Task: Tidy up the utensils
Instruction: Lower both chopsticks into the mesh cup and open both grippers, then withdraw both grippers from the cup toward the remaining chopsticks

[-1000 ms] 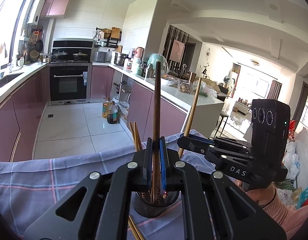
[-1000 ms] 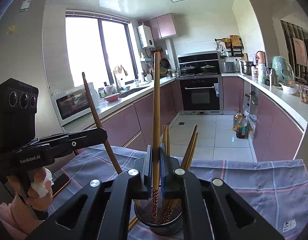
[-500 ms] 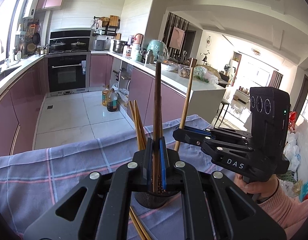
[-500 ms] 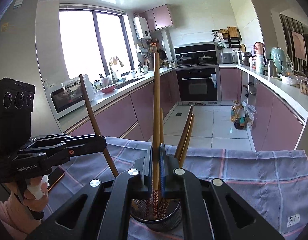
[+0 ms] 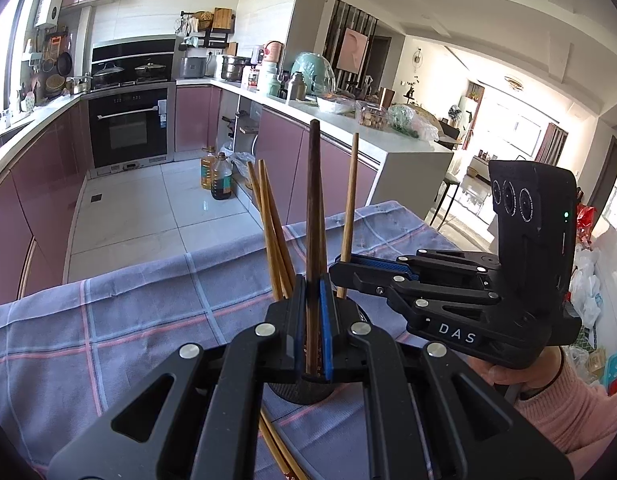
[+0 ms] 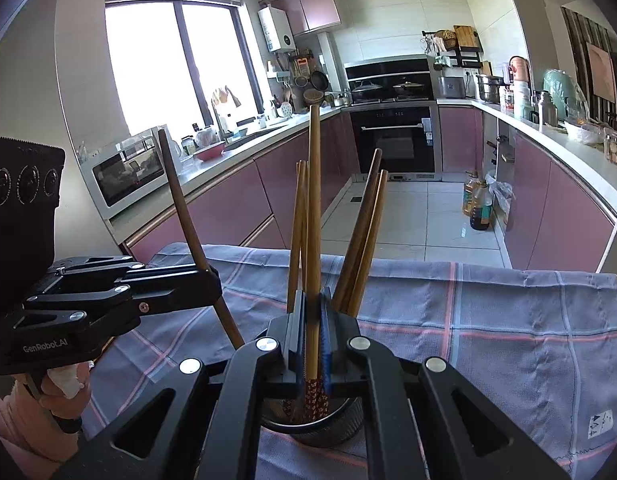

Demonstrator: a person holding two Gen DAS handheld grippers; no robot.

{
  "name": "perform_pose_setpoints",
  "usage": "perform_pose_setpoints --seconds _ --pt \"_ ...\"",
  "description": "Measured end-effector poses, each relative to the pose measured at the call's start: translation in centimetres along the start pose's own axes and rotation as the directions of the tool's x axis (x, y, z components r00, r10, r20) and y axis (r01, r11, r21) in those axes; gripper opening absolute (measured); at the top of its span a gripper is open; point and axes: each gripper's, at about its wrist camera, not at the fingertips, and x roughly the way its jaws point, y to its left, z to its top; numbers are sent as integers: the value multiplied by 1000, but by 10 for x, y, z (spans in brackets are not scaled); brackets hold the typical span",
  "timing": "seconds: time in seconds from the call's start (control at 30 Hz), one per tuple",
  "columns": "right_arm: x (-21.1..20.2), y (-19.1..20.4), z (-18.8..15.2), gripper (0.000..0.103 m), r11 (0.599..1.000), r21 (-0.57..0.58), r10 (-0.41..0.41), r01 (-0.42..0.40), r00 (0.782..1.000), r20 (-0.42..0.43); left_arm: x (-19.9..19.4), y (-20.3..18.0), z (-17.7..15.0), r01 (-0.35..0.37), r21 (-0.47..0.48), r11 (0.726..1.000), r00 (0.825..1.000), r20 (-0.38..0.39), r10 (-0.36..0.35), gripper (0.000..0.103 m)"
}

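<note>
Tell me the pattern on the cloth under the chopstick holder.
The cloth is blue-grey with a pink and white check, clearest in the right wrist view.

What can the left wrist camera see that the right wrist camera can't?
Only the left wrist view shows loose chopsticks lying on the cloth and the bright living room. Only the right wrist view shows the window, microwave and the holder's open rim. Both show each gripper's jaws shut on one upright chopstick, the oven and the checked tablecloth.
</note>
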Motion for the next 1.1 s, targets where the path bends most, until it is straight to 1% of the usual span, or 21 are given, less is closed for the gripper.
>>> perform_pose_setpoints --seconds 0.27,0.47,0.63,0.83,0.97,1.1 --pt "10 -5 -3 6 1000 23 -1 1 1000 -23 18 7 4 -26 -17 999 999 -18 26 8" --pt "10 -8 -3 8 999 35 0 1 1000 -17 31 13 5 -24 -26 999 999 -36 23 8" --pt "7 -7 -3 8 999 42 3 -3 1000 -11 35 14 -2 -23 -31 999 999 -46 21 8" --pt "4 -9 -5 8 999 45 -1 1 1000 -3 25 19 -13 -23 -39 999 1000 -21 22 8" --pt "3 -11 -6 8 999 50 0 0 1000 0 15 22 -22 -33 -48 998 999 -3 33 13" --pt "0 -10 -8 15 999 48 7 -8 1000 2 3 28 -33 -50 -61 997 999 13 51 16"
